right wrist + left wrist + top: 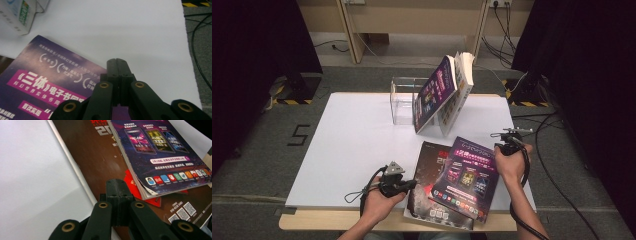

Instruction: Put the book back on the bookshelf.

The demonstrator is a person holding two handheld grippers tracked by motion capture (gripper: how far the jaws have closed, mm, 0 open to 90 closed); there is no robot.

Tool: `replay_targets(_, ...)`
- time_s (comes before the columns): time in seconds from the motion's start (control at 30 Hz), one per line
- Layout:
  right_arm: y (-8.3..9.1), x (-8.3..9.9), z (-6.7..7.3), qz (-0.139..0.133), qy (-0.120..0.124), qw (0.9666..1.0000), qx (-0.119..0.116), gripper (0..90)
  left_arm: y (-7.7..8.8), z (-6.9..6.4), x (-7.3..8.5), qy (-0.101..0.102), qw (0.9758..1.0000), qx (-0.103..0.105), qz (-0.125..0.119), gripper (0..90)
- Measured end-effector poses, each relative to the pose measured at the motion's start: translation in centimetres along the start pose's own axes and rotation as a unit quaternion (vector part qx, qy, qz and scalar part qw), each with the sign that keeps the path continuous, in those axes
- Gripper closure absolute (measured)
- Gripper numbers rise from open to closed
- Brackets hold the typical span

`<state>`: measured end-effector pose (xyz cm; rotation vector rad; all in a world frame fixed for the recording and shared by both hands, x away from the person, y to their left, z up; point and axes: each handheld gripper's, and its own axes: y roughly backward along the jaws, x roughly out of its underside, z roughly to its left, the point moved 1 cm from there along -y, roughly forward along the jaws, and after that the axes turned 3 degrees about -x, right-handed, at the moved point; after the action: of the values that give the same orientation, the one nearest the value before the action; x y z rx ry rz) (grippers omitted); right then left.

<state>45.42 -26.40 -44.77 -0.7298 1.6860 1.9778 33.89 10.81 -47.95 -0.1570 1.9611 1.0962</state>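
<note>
Worktop (342, 145), white, seen from the high view. Going left to right.

Left tool (412, 185): at the near edge, beside the left border of the brown-covered magazine (428, 165). Jaws together; in the left gripper view they meet over that brown cover (100, 165), apparently pinching its edge, though the contact itself is hidden behind the jaw tips.

Centre: a clear acrylic stand (402, 100) at the far side, with two books (444, 95) leaning steeply against it, tilted rather than upright. In front lie the two flat items: the brown one beneath, the purple magazine (467, 175) on top, skewed across it.

Right tool (508, 144): at the far right corner of the purple magazine. Jaws together; the right gripper view shows them closed over that purple corner (50, 82), so probably clamped on it.

Progress, as a judgement: two books are already in the stand, and two items remain flat on the worktop. Both tools seem to have taken hold, so lifting or separating the stack is the step in hand; standing them up is not yet done.

View differences: the left gripper view gives the stacking order plainly, the purple edge overhanging the brown cover with QR codes (183, 211) near the corner. The right gripper view shows a box corner (17, 17) at its upper left. The high view alone gives the leaning books.
</note>
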Motion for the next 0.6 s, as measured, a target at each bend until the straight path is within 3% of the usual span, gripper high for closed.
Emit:
replay_targets(0.37, -0.8, 0.0, -2.4, 0.018, -0.013, 0.9994, 0.028, 90.0, -0.4, -0.6, 0.2, -0.011, 0.9999, 0.001, -0.001, 89.3)
replay_targets(0.47, -1.2, 0.0, -3.1, 0.024, -0.028, 0.9988, 0.033, 90.0, -0.5, -0.6, 0.2, -0.014, 0.9999, 0.002, 0.001, 89.3)
replay_targets(0.53, -1.4, 0.1, -3.7, 0.027, -0.022, 0.9987, 0.037, 90.0, -0.5, -0.6, 0.2, -0.014, 0.9999, 0.003, 0.002, 89.3)
replay_targets(0.6, -1.6, 0.1, -3.8, 0.035, -0.035, 0.9980, 0.040, 90.0, -0.6, -0.7, 0.2, -0.015, 0.9999, 0.004, 0.003, 89.3)
